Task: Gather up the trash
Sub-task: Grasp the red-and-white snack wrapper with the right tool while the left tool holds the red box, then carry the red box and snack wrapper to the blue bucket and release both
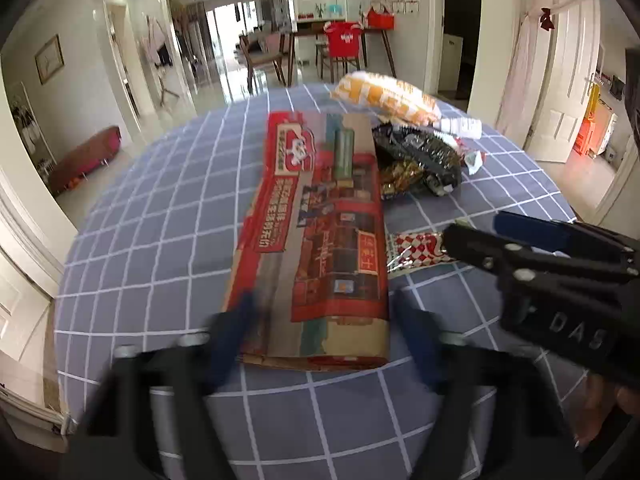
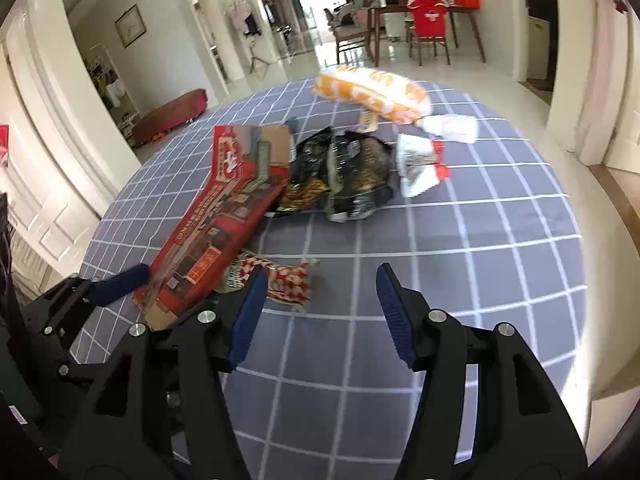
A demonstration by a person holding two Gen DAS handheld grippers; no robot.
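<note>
Trash, the flat red-and-brown printed paper bag (image 1: 320, 248), lies on your grid-cloth bench (image 1: 160, 240) between your open, empty left tongs (image 1: 324, 344), while the right tongs (image 2: 320, 312) gape empty, so closing carelessly could crumple it or pinch cloth.

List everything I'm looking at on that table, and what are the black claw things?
Paper bag: one, brown with red print, flat, mid-table.
Checked wrapper: one, red-white, beside the bag.
Dark wrappers: a crumpled black-gold heap, beyond the bag.
White packet: one, right of the heap.
Orange bag: one, orange-white, far edge.
Tablecloth: one, grey-blue, white grid.
Left gripper: black, blue pads, open astride the paper bag's near end.
Right gripper: same, open, empty.
</note>
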